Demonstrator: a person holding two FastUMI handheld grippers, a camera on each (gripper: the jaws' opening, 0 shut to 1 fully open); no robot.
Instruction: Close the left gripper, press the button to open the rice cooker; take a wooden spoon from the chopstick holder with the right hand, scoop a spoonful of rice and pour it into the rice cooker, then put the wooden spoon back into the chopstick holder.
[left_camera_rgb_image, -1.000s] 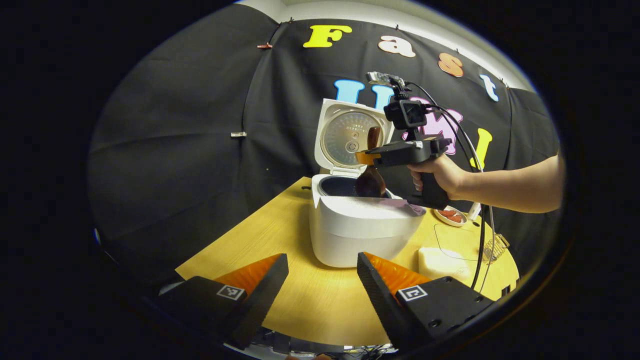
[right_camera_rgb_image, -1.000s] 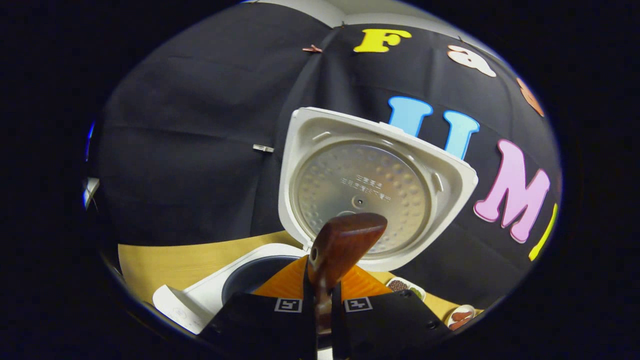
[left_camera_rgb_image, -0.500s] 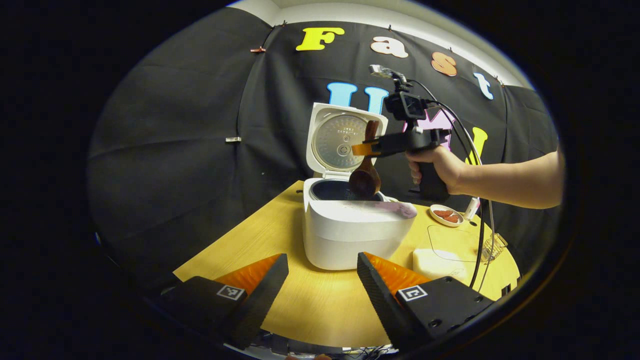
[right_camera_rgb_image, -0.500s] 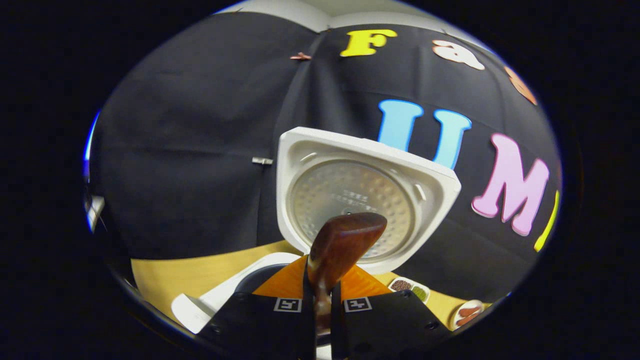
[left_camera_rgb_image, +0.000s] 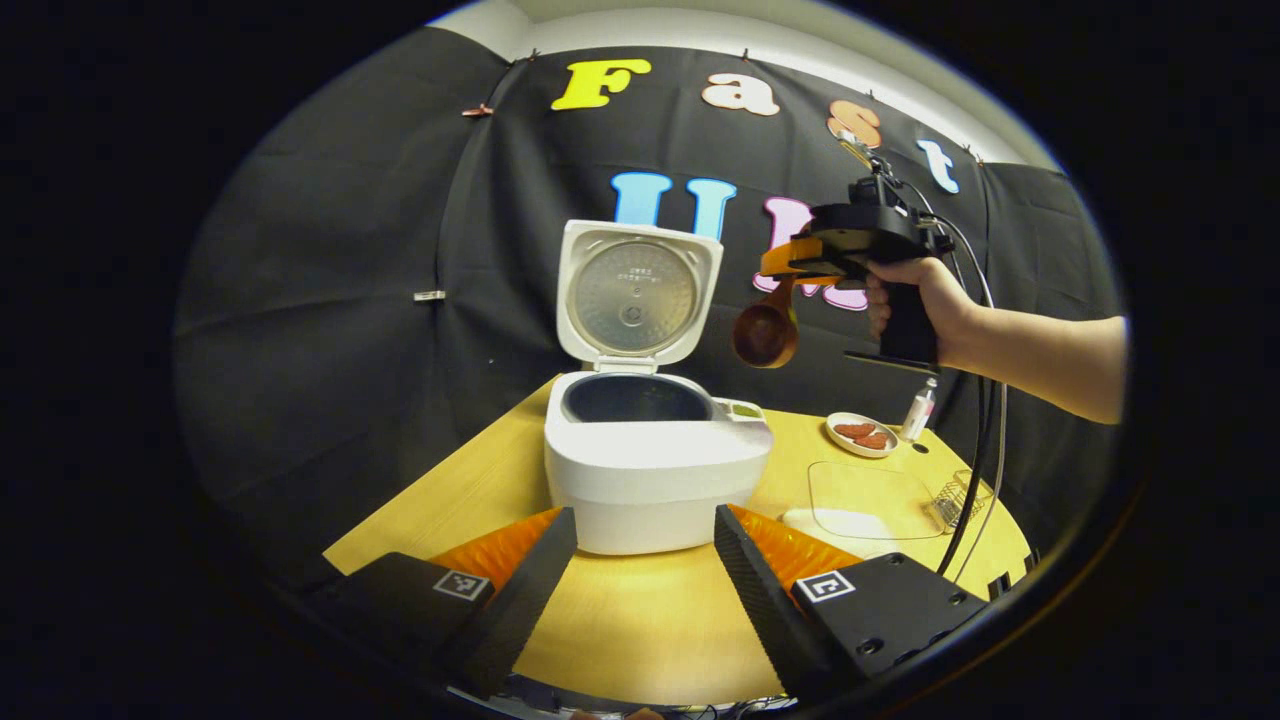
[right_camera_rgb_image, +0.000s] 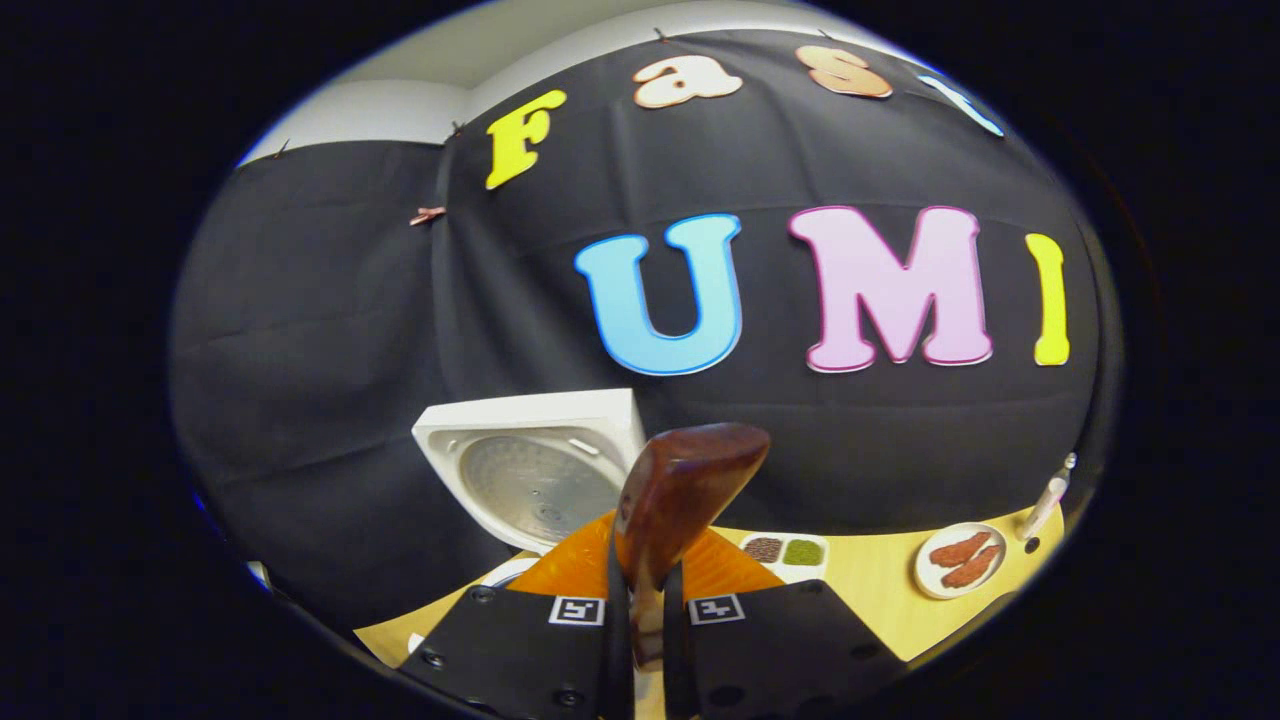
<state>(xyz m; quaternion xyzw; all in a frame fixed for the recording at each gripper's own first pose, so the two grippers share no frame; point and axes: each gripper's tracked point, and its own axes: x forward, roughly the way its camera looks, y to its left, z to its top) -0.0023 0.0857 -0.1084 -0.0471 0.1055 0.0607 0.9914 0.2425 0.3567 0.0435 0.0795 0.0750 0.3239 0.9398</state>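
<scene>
Yellow table (left_camera_rgb_image: 640, 620): rice cooker (left_camera_rgb_image: 655, 470), small plate (left_camera_rgb_image: 862, 434).

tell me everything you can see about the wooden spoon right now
The wooden spoon is dark reddish-brown, glossy wood with a round, deep bowl and a thick handle. It hangs in the air, bowl down, its hollow showing in the left gripper view, up and to the right of the open rice cooker and touching nothing else. The right gripper has its jaws shut on the handle, whose blunt top end sticks up past them in the right gripper view. No rice shows in the bowl.

Yellow table (left_camera_rgb_image: 640, 620); small plate (left_camera_rgb_image: 861, 435) beside white bottle (left_camera_rgb_image: 918, 410).
</scene>
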